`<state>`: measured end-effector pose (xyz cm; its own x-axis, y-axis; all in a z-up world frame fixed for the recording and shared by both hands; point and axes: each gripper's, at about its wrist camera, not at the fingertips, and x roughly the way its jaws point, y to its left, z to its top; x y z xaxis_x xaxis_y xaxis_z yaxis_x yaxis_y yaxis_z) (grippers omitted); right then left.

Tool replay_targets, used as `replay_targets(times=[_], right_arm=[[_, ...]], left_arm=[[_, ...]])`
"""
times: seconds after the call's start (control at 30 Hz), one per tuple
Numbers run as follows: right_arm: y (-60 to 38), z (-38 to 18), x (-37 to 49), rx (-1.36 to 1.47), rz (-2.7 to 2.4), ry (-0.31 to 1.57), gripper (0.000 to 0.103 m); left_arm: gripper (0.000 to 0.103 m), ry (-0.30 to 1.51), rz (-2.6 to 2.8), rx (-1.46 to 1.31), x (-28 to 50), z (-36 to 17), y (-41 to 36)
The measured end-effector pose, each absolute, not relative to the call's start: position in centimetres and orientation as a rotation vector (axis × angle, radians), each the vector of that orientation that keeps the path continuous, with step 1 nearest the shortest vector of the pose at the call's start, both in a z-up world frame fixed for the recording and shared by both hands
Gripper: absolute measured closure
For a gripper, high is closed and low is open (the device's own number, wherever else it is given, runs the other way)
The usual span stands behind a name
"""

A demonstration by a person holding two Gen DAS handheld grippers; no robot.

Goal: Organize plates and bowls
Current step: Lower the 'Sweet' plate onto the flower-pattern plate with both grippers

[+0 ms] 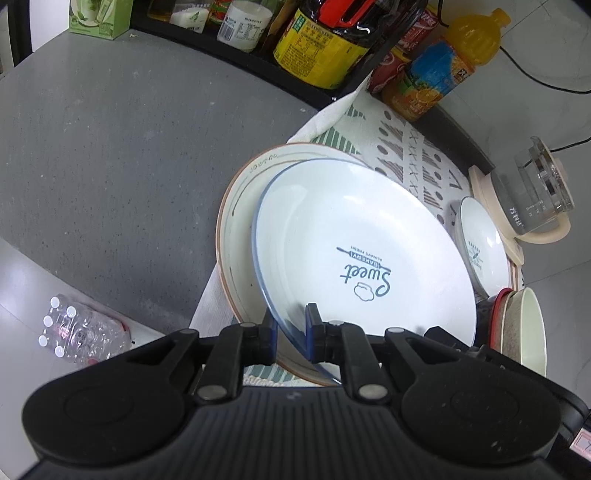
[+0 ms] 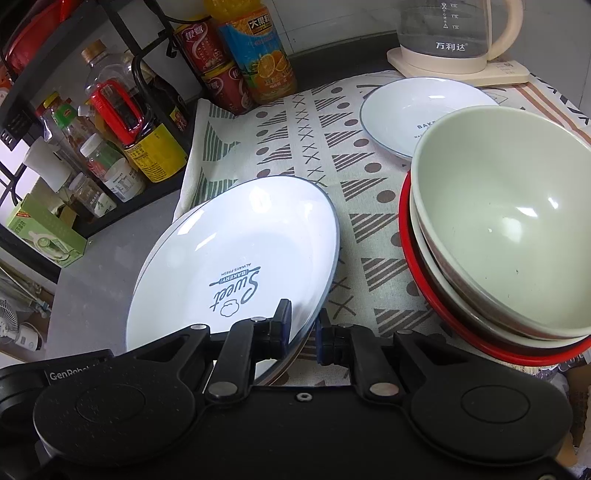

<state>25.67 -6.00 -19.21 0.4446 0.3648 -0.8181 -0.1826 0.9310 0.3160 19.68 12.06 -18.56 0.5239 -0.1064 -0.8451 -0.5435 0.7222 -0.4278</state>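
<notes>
A white "Sweet Bakery" plate (image 1: 362,243) with a blue rim is held tilted over a larger cream plate (image 1: 236,221) with a brown rim. My left gripper (image 1: 291,332) is shut on its near rim. My right gripper (image 2: 301,328) is shut on the same plate (image 2: 236,258) at its other near edge. A small white plate (image 2: 410,110) lies on the patterned cloth (image 2: 306,147) at the back. A stack of bowls (image 2: 506,229), pale green on top and red at the bottom, stands to the right.
A black rack with sauce bottles (image 2: 147,136) stands at the left back. Juice bottle (image 2: 258,51) and cans stand behind the cloth. A glass kettle (image 2: 450,33) on its base is at the back right. Grey counter (image 1: 110,166) lies left.
</notes>
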Motion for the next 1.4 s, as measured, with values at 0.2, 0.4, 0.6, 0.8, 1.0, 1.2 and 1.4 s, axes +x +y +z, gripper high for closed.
replay_targets(times=[0.2, 0.4, 0.6, 0.8, 1.0, 1.2, 1.4], right_arm=[[-5.8, -19.6, 25.8, 0.175, 0.327, 1.058, 0.092], [-5.4, -19.8, 26.1, 0.172, 0.333, 1.066, 0.092], [-5.4, -19.9, 26.4, 0.163, 0.325, 1.06, 0.093], [-5.3, -20.4, 26.7, 0.163, 0.32, 1.073, 0.092], [-5.0, -20.7, 27.1, 0.151, 0.326, 1.085, 0.09], [-4.6, -21.2, 27.5, 0.139, 0.336, 1.105, 0.088], [-3.8, -21.3, 27.7, 0.114, 0.331, 1.115, 0.085]], left_arm=[[0.089, 1.042, 0.31, -0.733, 20.2, -18.6, 12.1], [0.087, 1.051, 0.353, -0.731, 20.4, -17.5, 13.4], [0.076, 1.024, 0.415, -0.684, 20.4, -17.0, 14.9], [0.075, 1.032, 0.429, -0.7, 21.0, -17.9, 15.6], [0.076, 1.03, 0.428, -0.686, 21.5, -18.4, 15.5], [0.09, 0.994, 0.428, -0.723, 21.1, -18.6, 16.0], [0.092, 0.988, 0.435, -0.736, 21.1, -18.6, 16.2]])
